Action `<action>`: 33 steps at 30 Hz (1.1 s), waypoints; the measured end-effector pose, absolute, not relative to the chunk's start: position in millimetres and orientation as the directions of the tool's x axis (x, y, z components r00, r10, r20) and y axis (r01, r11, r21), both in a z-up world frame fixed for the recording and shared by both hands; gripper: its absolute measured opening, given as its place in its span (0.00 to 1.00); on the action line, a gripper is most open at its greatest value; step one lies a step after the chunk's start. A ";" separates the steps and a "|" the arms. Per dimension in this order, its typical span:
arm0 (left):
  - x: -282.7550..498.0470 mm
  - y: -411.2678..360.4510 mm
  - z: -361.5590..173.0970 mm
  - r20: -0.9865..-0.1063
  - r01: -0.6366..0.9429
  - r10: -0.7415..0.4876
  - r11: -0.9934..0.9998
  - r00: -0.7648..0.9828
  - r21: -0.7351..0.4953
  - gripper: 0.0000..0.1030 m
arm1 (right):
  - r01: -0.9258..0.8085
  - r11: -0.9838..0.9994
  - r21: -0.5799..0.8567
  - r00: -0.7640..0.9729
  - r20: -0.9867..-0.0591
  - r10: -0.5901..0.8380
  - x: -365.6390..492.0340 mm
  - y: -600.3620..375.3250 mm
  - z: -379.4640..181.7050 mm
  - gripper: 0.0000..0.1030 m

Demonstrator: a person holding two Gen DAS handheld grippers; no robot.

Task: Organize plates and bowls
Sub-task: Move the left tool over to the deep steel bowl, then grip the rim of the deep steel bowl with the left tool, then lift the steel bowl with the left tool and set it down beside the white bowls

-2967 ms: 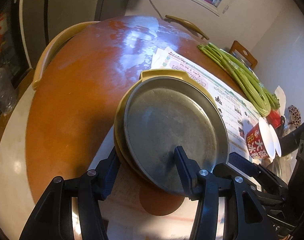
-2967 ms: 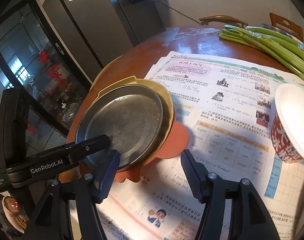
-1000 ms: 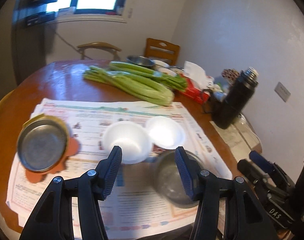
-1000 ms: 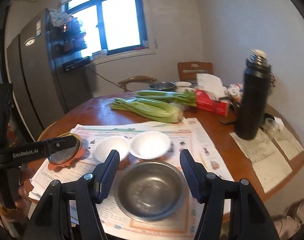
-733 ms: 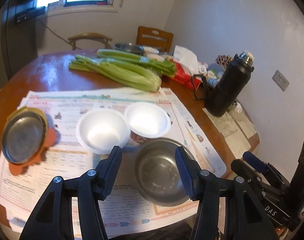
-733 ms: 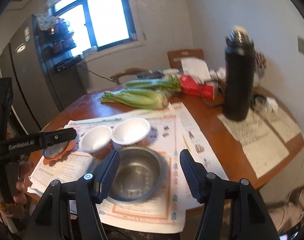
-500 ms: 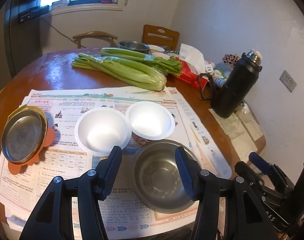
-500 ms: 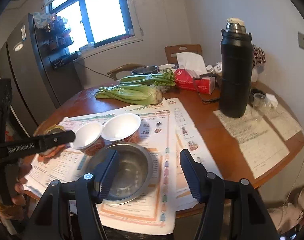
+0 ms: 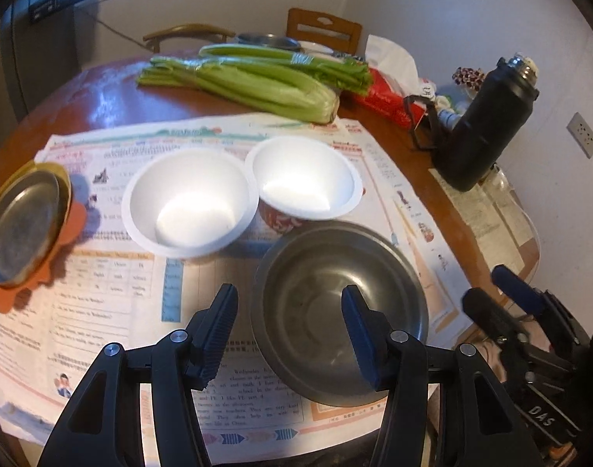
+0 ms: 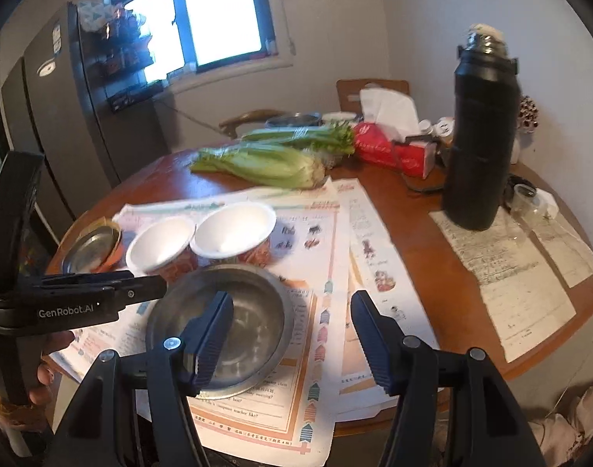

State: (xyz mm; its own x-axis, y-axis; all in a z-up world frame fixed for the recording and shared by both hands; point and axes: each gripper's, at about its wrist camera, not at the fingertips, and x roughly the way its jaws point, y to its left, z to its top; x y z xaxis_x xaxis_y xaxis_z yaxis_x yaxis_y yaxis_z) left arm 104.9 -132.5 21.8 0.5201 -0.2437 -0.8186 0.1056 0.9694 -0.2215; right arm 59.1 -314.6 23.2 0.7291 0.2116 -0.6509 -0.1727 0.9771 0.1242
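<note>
- The left gripper (image 9: 288, 330) hangs above the near table edge with its jaws partly apart and nothing between the pads; seen from its own camera, the steel bowl (image 9: 339, 307) lies under and between the fingers, its left rim in the gap.
- The right gripper (image 10: 292, 330) is likewise part-open and empty, with its left finger over the same steel bowl (image 10: 234, 330) and its right finger over bare newspaper (image 10: 335, 272).
- Judged from the layout, the plates look done: a metal plate (image 9: 21, 225) sits nested on a yellow plate, atop an orange mat (image 9: 68, 229), at about 9 o'clock from the steel bowl.
- The bowls look still to do: two white paper bowls (image 9: 189, 204) stand side by side, rims touching or nearly so, at 11 and 12 o'clock, just beyond the steel bowl and not stacked.
- The steel bowl sits close to the near edge of the round table (image 10: 421, 210), so a push toward 6 o'clock risks sliding it off.
- Open room lies at 3 o'clock, over flat papers; further out at 2 o'clock stands a tall black flask (image 10: 479, 136), easy to topple.
- Celery (image 9: 257, 81) and a red tissue box (image 10: 393, 151) crowd the far side at 12 to 1 o'clock.
</note>
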 end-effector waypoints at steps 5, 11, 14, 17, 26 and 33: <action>108.4 -131.9 5.5 -0.829 0.085 -0.244 0.969 0.503 -0.234 0.56 | -0.193 0.973 0.128 0.682 -0.696 0.227 69.4 -307.7 3.4 0.61; 115.4 -135.0 -9.6 -0.840 0.094 -0.258 0.965 0.478 -0.243 0.56 | -0.184 0.975 0.124 0.648 -0.731 0.215 78.3 -304.7 -15.3 0.61; 119.9 -136.2 -14.8 -0.847 0.085 -0.246 0.969 0.471 -0.234 0.56 | -0.195 0.975 0.108 0.632 -0.746 0.209 81.8 -298.9 -23.3 0.61; 125.1 -135.7 -17.5 -0.848 0.064 -0.217 0.975 0.483 -0.213 0.56 | -0.218 0.970 0.110 0.613 -0.758 0.224 83.1 -291.7 -28.9 0.61; 137.7 -135.6 -35.9 -0.863 0.057 -0.266 0.962 0.430 -0.268 0.56 | -0.279 0.955 0.102 0.585 -0.770 0.253 81.6 -274.5 -38.3 0.55; 136.6 -137.2 -38.7 -0.849 0.076 -0.319 0.945 0.421 -0.318 0.54 | -0.310 0.946 0.101 0.577 -0.771 0.271 78.5 -266.6 -38.9 0.54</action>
